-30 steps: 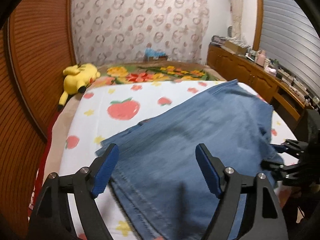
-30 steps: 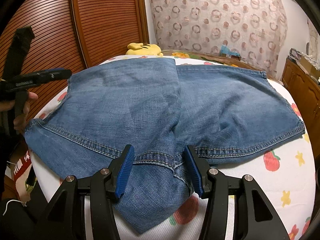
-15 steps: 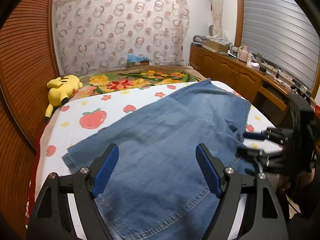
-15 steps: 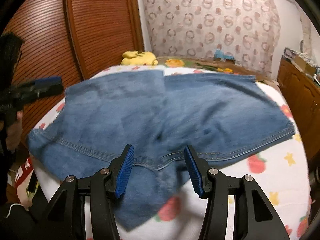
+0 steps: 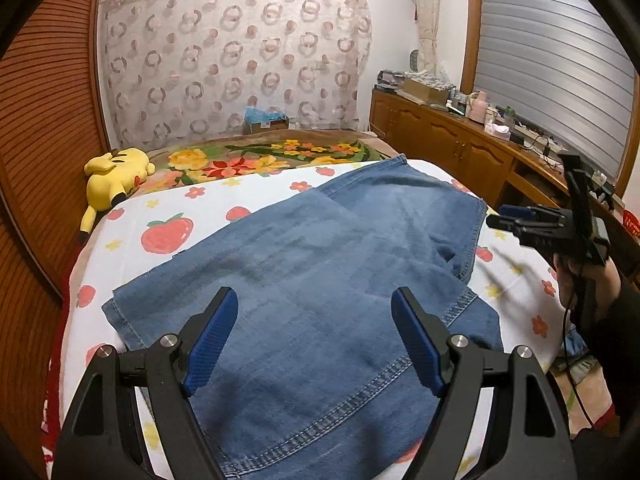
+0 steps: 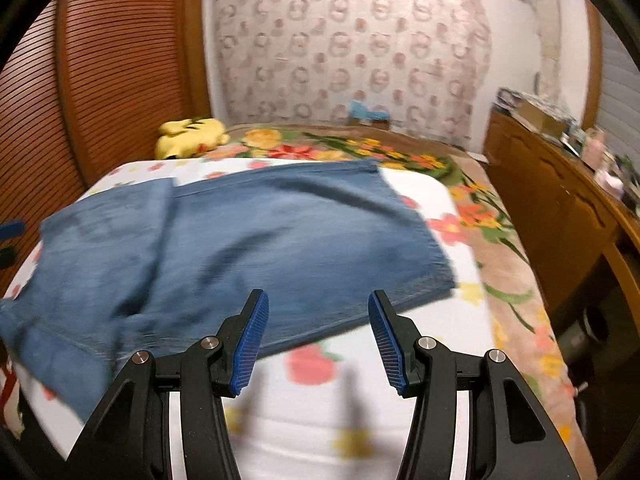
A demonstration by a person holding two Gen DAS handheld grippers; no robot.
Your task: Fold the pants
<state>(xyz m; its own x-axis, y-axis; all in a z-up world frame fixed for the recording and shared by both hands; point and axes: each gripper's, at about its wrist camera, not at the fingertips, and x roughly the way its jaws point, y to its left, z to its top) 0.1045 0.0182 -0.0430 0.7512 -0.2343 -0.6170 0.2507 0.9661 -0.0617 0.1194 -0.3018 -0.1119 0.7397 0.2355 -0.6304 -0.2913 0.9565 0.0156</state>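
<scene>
**Both grippers released above the jeans on the bed**

My left gripper (image 5: pixel 314 338) is released: its 2 blue pads stand wide apart, nothing between them, held above the near part of the jeans (image 5: pixel 320 280). My right gripper (image 6: pixel 316 338) is also released, jaws parted to a middling width, nothing gripped; it hangs over the near hem of the jeans (image 6: pixel 248 248) and the bare sheet just below that hem. In the left wrist view my right gripper (image 5: pixel 516 218) shows at the right edge, off the denim, held by my right hand (image 5: pixel 580 280) in a dark sleeve.

The jeans lie flat on the bed, folded, with 1 layer overlapping another; a stitched hem runs across the near side. They rest on a white sheet (image 5: pixel 132 240) printed with red fruit and small flowers. Beyond it lies a floral blanket (image 5: pixel 256 158), and a yellow plush toy (image 5: pixel 116 178) sits at the far left corner of the bed. A wooden sideboard (image 5: pixel 452 142) with clutter on top runs along the right. The right wrist view is blurred.
</scene>
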